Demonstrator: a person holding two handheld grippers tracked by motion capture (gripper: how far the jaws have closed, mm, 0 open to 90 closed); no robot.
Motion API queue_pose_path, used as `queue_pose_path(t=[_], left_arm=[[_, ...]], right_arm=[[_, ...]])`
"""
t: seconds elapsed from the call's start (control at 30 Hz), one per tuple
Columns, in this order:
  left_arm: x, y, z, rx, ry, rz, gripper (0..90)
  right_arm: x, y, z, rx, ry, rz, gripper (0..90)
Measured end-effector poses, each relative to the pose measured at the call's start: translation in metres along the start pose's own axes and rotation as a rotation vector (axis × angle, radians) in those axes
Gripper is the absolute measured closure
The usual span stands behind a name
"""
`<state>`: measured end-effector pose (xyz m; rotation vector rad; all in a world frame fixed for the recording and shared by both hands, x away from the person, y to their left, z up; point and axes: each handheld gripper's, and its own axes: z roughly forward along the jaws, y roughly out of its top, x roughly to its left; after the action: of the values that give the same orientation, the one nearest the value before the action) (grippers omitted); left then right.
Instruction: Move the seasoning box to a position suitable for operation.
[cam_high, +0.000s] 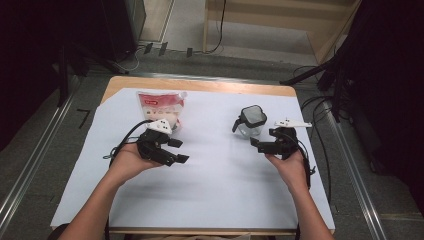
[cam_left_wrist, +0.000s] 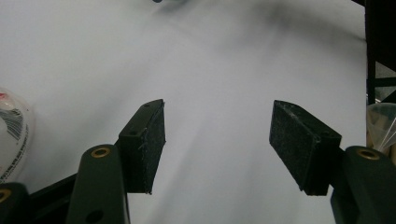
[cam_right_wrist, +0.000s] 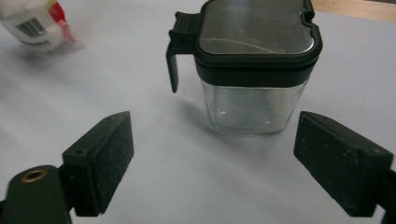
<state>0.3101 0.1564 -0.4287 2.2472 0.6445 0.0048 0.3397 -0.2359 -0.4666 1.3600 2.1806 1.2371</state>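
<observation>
A small clear jar (cam_high: 250, 121) with a black lid and side handle stands upright on the white sheet, right of centre. My right gripper (cam_high: 263, 140) sits just in front of it, open; in the right gripper view the jar (cam_right_wrist: 257, 70) stands a little beyond the gripper (cam_right_wrist: 215, 154), with nothing between the pads. A red-and-white pouch (cam_high: 161, 107) lies flat at the back left and also appears in the right gripper view (cam_right_wrist: 39, 21). My left gripper (cam_high: 178, 151) rests in front of the pouch, pointing right, open over bare sheet (cam_left_wrist: 217, 140). The pouch edge (cam_left_wrist: 11, 130) lies at its left.
A white sheet (cam_high: 215, 190) covers most of the wooden table (cam_high: 200, 85). Cables trail from both grippers, and more cables and dark stands (cam_high: 330, 75) stand off the table's right side. Grey floor rails run along both sides.
</observation>
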Motion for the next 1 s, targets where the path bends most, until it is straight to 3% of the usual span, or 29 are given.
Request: queue_pose_path(t=[0.23,0.33,0.43,0.7,1.0], left_arm=[[-0.001,0.0,0.0,0.013,0.001,0.0,37.1],[-0.001,0.0,0.0,0.014,0.001,0.0,37.1],[-0.001,-0.001,0.0,0.015,0.001,0.002,37.1],[-0.001,-0.002,0.002,0.01,-0.005,-0.007,37.1],[-0.004,-0.005,0.004,0.015,0.0,-0.02,36.8]], right_arm=[[-0.003,0.004,0.011,-0.007,-0.056,-0.002,0.0],[-0.005,0.006,0.014,-0.017,-0.071,0.003,0.0],[-0.009,0.009,0.019,-0.021,-0.057,0.033,0.0],[-0.015,0.01,0.045,0.02,-0.121,0.014,0.0],[-0.011,0.012,0.064,-0.004,-0.149,0.008,0.0]])
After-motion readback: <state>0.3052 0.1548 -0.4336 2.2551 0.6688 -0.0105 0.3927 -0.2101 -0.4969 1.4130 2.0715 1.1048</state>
